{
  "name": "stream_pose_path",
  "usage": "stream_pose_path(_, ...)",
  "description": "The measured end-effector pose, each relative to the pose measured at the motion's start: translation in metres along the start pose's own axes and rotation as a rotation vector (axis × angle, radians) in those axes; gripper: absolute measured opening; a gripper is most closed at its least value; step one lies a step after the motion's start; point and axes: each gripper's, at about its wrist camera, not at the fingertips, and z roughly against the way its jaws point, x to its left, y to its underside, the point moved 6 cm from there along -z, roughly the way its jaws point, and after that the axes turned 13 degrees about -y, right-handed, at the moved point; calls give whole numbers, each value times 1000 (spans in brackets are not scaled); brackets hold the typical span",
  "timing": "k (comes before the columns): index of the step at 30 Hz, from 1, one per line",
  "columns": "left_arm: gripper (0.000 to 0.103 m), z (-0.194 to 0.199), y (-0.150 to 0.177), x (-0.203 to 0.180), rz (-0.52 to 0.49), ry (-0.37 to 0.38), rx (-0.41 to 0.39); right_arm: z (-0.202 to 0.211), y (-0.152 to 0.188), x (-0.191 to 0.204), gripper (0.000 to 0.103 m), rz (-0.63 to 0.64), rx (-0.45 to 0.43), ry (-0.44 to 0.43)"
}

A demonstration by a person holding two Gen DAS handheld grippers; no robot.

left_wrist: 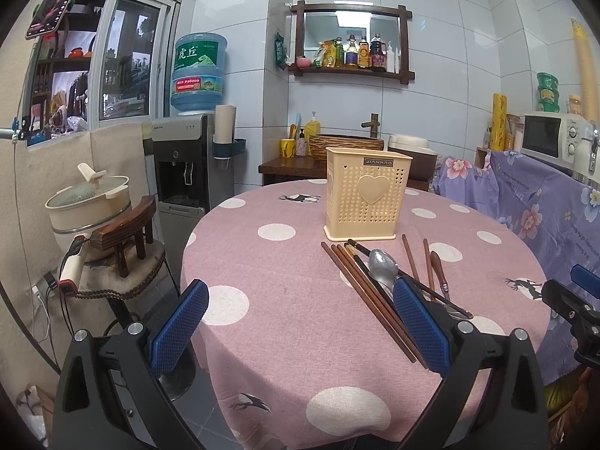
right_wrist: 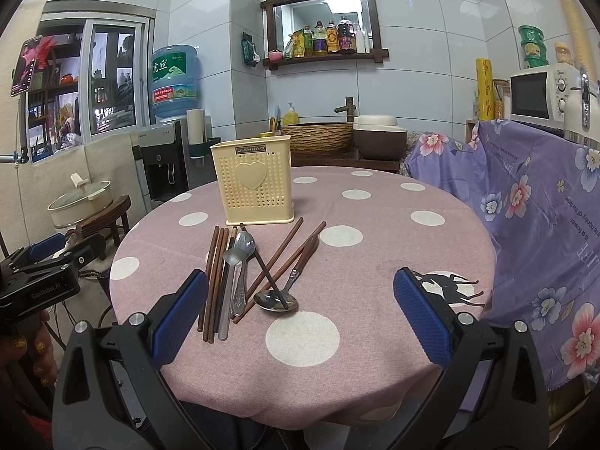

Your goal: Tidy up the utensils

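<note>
Both the left gripper (left_wrist: 300, 322) and the right gripper (right_wrist: 300, 311) hover with fingers spread wide, grasping nothing. On the pink dotted surface (right_wrist: 375, 262), a cream utensil holder (right_wrist: 253, 183) stands upright; just in front of it lie wooden chopsticks (right_wrist: 213, 281), black chopsticks (right_wrist: 264, 266) and metal spoons (right_wrist: 275, 300), loosely piled and crossing.

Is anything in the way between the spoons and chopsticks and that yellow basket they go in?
Nothing visible is. The utensils lie on the pink tablecloth right in front of the yellow basket, with only bare cloth between. Both the left gripper and right gripper have open jaws and hold nothing.
</note>
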Motion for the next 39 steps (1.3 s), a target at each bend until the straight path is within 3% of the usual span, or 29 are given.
stream_pose_path(33, 98, -14, 3, -3, -11, -20, 65, -10, 4, -4, 98, -7, 40, 6)
stream_pose_path(39, 98, -38, 9, 2, 7, -19, 160, -24, 4, -20, 98, -12, 75, 30)
